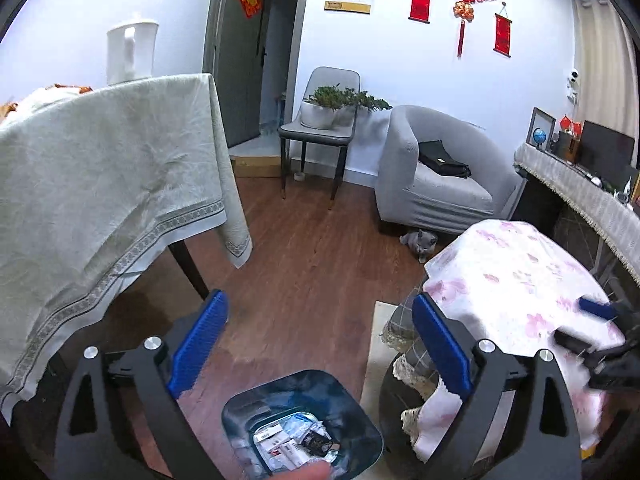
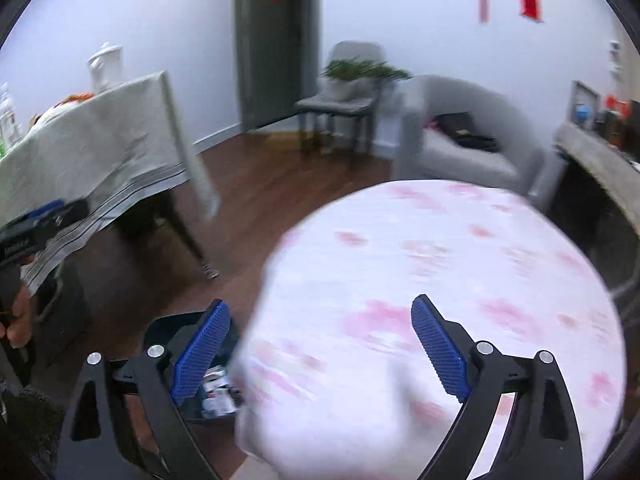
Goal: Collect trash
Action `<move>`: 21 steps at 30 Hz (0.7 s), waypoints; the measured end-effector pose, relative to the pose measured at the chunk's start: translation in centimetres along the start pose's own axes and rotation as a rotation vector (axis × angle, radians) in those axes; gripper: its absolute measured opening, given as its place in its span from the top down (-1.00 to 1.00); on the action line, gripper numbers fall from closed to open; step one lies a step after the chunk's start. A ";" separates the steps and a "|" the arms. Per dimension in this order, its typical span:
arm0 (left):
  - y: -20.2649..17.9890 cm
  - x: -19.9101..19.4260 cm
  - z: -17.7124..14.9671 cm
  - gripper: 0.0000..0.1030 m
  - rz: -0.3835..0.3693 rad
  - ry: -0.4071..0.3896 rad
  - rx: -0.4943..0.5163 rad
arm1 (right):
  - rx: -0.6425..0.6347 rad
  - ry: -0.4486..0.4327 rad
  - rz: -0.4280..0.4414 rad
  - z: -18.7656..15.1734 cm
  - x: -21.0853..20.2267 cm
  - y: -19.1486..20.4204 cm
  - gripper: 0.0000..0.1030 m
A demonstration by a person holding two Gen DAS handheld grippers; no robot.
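Note:
A dark bin [image 1: 304, 428] stands on the wood floor and holds several paper and wrapper scraps [image 1: 294, 442]. My left gripper [image 1: 320, 344] is open and empty, above and just behind the bin. My right gripper [image 2: 320, 348] is open and empty over the round table with the pink floral cloth [image 2: 460, 272]. The bin [image 2: 208, 396] shows partly behind the right gripper's left finger. The right gripper's fingers [image 1: 596, 308] show at the right edge of the left wrist view. The right wrist view is blurred.
A table with a grey-green cloth [image 1: 100, 184] stands at left with a white kettle [image 1: 130, 52]. A grey chair with a potted plant [image 1: 324, 120], a grey armchair [image 1: 436, 172], a grey cat [image 1: 420, 242] and a sideboard [image 1: 592, 196] stand beyond.

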State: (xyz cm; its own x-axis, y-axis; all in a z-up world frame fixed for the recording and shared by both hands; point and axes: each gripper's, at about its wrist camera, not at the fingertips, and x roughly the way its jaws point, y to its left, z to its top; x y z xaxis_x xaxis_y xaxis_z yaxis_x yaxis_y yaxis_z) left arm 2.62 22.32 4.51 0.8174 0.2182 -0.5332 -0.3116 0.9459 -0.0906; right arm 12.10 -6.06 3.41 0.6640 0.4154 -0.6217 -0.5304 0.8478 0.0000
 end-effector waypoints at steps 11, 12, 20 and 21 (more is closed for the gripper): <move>-1.6 -3.7 -5.1 -0.86 0.033 0.072 0.068 | 0.174 -0.051 -0.162 -5.9 -8.2 -8.8 -0.93; -1.9 -4.3 -5.1 -0.86 0.021 0.068 0.064 | 0.194 -0.058 -0.172 -6.5 -8.9 -9.5 -0.93; -4.7 -7.0 -6.7 -0.86 0.026 0.056 0.157 | 0.264 -0.091 -0.175 -9.8 -13.0 -11.5 -0.93; -4.7 -7.2 -6.8 -0.86 0.028 0.054 0.152 | 0.261 -0.086 -0.172 -10.2 -13.1 -11.5 -0.93</move>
State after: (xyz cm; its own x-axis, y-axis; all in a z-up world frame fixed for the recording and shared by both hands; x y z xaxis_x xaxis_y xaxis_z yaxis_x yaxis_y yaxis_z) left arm -5.12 14.62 3.07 0.7813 0.2353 -0.5781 -0.2533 0.9660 0.0508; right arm 4.09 -24.58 3.61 0.7801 0.2755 -0.5617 -0.2606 0.9593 0.1086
